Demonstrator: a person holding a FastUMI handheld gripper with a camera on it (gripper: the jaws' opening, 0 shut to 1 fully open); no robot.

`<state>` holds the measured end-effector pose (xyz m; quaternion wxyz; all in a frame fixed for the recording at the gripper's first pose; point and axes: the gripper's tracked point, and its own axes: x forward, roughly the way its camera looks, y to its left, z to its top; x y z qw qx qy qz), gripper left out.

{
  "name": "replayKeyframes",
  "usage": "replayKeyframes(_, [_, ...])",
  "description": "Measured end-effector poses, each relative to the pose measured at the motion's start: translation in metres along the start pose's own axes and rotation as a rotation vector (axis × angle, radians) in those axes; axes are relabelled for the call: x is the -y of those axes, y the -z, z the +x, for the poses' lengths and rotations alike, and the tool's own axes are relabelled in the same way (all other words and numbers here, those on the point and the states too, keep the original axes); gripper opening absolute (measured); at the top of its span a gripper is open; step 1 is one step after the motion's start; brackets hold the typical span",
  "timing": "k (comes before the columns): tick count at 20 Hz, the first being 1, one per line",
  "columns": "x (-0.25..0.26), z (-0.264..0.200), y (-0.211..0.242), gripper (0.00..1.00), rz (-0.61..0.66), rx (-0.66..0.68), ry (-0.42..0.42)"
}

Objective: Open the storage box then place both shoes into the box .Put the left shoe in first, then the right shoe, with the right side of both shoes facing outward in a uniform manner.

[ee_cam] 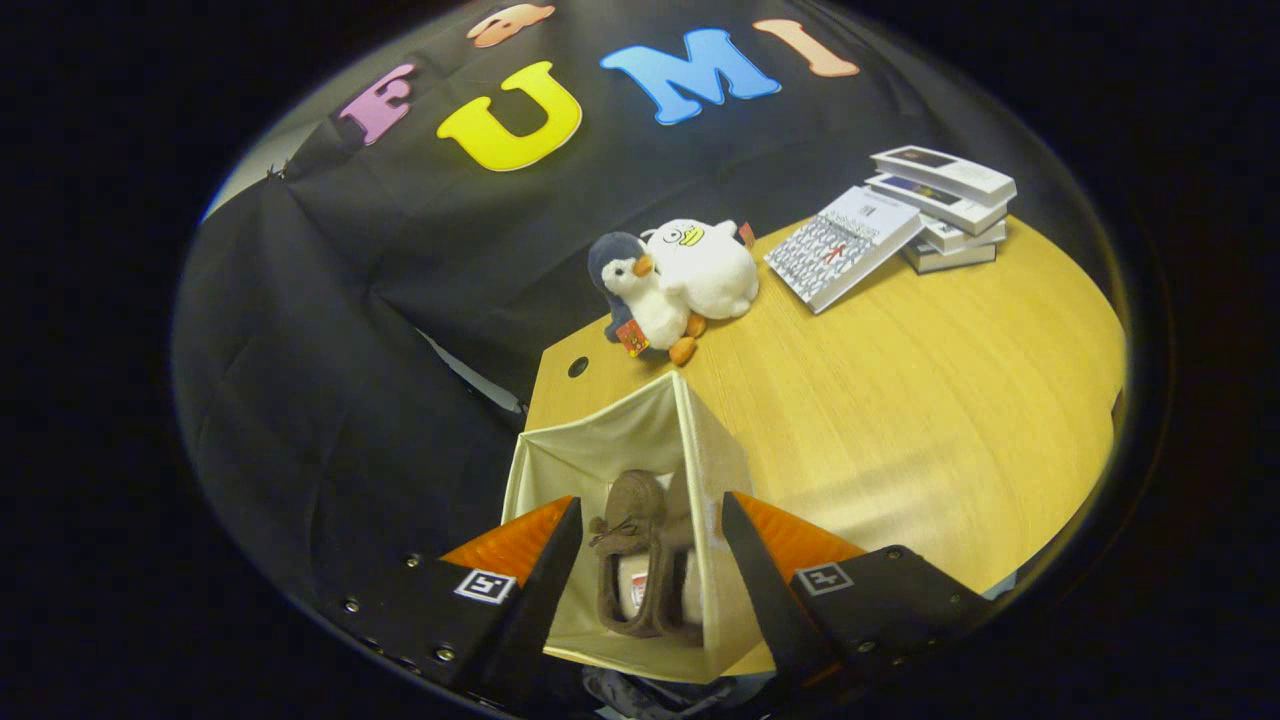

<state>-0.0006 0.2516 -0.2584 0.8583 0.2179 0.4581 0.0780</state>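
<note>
- Stretching away beyond everything else is the wooden worktop (900,400), with a small round hole near its corner, close to the black cloth wall.
- The storage box (610,440), made of pale fabric, stands open at the near end of the worktop, and its far corner points toward the toys.
- The gripper (650,560) hangs above the open box; its fingers are apart and they press on nothing.
- A stack of books (950,205) lies at the far side of the worktop, well apart from the box, and one patterned book (840,250) leans against the stack.
- Inside the box a brown shoe (632,560) with a lace bow lies on its bottom, seen between the two fingers. A second shoe seems to lie beside it against the box wall, but I cannot tell this for sure.
- A white plush toy (705,265) sits beyond the box, near the cloth wall.
- A penguin plush toy (640,295) leans on the white one and touches it.
</note>
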Motion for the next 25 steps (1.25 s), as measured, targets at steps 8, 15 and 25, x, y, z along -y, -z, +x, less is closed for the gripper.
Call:
replayKeyframes(8, [0.002, -0.072, -0.070, 0.98, -0.186, 0.251, -0.087])
replayKeyframes(15, [0.052, -0.154, -0.146, 0.97, -0.408, 0.516, 0.040])
replayKeyframes(25, [0.106, -0.195, -0.171, 0.97, -0.546, 0.647, 0.125])
